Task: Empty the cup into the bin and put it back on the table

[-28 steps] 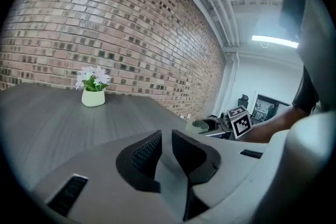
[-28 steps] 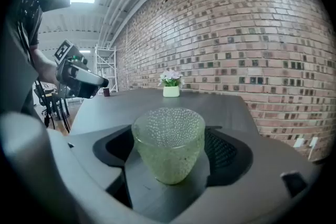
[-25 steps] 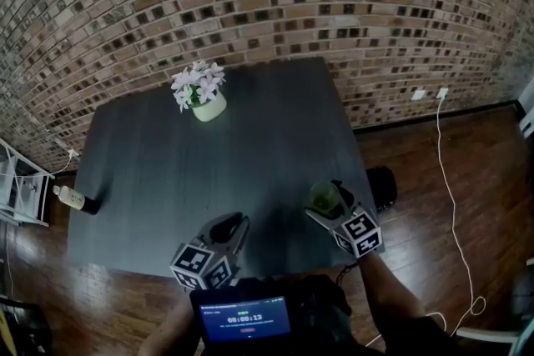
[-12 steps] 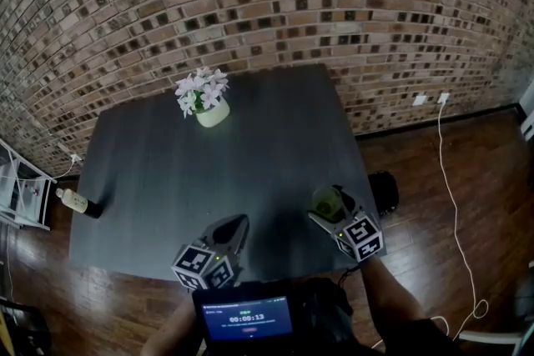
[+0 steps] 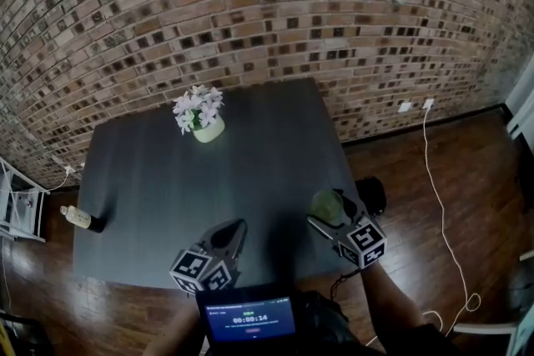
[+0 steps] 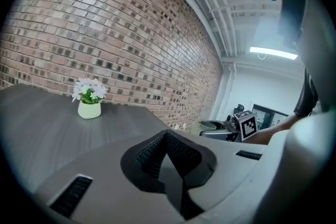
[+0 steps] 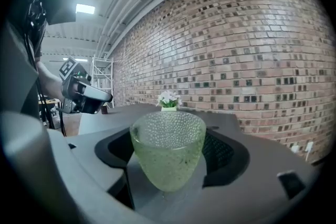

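right gripper (image 5: 330, 218): jaws have just been closing, now clamped on the green cup (image 7: 168, 150), which sits upright between them
left gripper (image 6: 166, 150): pinched together, empty
step: carrying, I'd say - nothing tipped out yet
next: swing over what looks like the bin (image 5: 373, 194), just beyond-right of that gripper, off the table (image 5: 158, 179), then tilt
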